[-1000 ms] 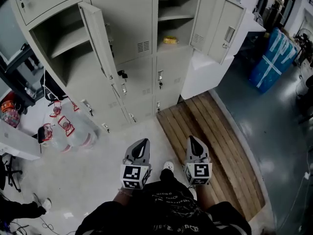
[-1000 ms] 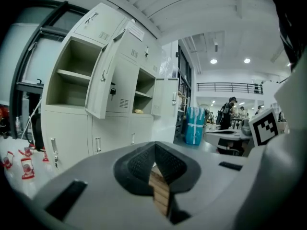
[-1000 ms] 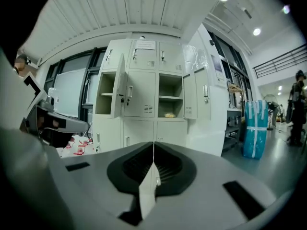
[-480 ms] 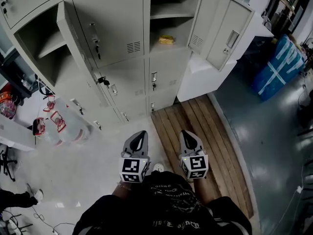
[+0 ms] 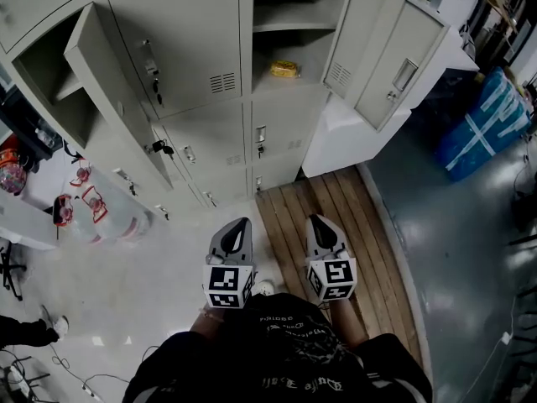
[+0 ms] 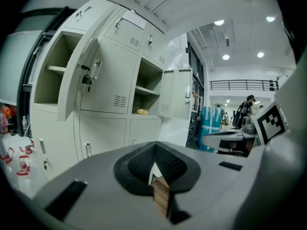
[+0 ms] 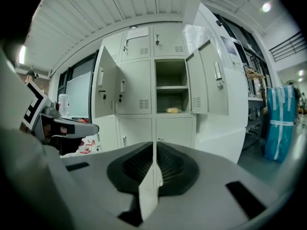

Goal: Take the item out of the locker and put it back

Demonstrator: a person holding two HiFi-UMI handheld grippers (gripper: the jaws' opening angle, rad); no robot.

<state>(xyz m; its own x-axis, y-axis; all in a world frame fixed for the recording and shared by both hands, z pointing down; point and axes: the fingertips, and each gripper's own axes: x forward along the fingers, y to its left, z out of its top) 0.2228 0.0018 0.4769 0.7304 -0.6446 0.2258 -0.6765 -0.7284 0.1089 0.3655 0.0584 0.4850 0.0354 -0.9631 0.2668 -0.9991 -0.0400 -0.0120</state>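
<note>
**Item** (image 5: 285, 69): one small yellow packet. It lies flat on the lower shelf of the open compartment in the locker's upper right column, about mid-shelf and clear of both side walls. It stands alone and nothing touches it. The shelf above it is bare.

**Locker** (image 5: 201, 40): pale grey metal with several columns of doors. The right door (image 5: 382, 49) of the item's compartment is swung wide. A second door (image 5: 109, 82) at the left end also stands open on an empty shelved bay. The doors between them are closed, and keys hang in some of the locks.

**Left gripper** (image 5: 240, 227): jaws together with nothing between them. It is held low over the pale floor just off the left edge of the wooden platform (image 5: 352, 250). It points toward the locker and is well apart from it.

**Right gripper** (image 5: 321, 225): jaws closed and empty. It is over the platform's left boards, beside the left gripper and parallel to it.

**Surroundings:** a shrink-wrapped pack of bottles (image 5: 109, 217) sits on the floor by the locker's lower left corner. A blue wrapped bundle (image 5: 482, 124) lies on the dark floor at far right.
</note>
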